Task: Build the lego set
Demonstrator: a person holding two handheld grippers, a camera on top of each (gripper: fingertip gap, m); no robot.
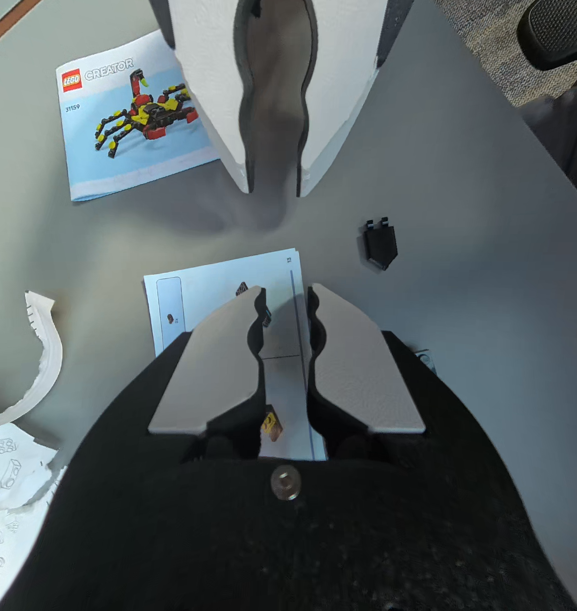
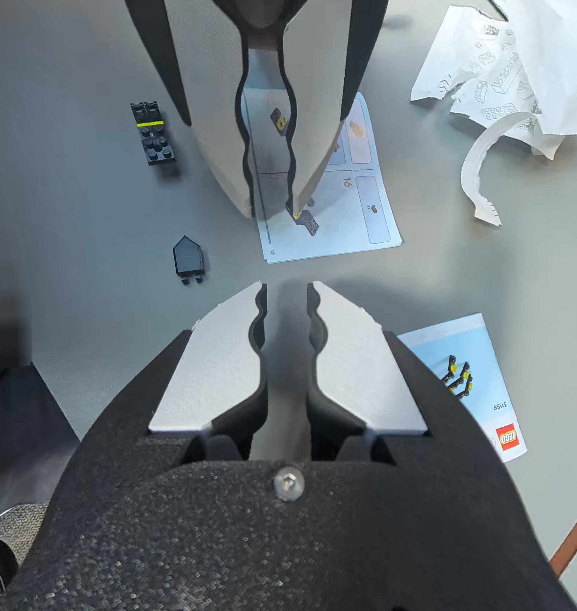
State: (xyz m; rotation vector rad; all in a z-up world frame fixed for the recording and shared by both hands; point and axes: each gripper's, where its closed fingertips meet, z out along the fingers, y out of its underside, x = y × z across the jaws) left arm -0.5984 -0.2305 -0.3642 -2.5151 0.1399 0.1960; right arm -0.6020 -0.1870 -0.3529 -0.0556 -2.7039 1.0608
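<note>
My left gripper point(image 1: 285, 290) is open and empty, its fingers low over an open instruction booklet point(image 1: 214, 291) on the grey table. It also shows in the right wrist view point(image 2: 272, 210), over the same booklet point(image 2: 346, 231). My right gripper point(image 2: 287, 286) is open and empty, facing the left one across the table; it also shows in the left wrist view point(image 1: 273, 190). A black pointed lego piece point(image 2: 187, 259) lies on the table beside both grippers, and shows in the left wrist view point(image 1: 381, 243). A black studded assembly with a yellow stripe point(image 2: 153, 134) lies farther off.
A closed booklet with a scorpion model on its cover point(image 1: 131, 115) lies near the right gripper point(image 2: 462, 380). A torn white paper bag point(image 2: 512, 82) lies by the left gripper point(image 1: 16, 463). The table edge point(image 1: 545, 148) runs close by, with a black chair point(image 1: 558, 33) beyond. The grippers' ends are close to 5 cm from one another. From the left gripper's tips to the black pointed lego piece point(image 2: 187, 259) is close to 4 cm. It turns up in the left wrist view point(image 1: 379, 235) as well.
</note>
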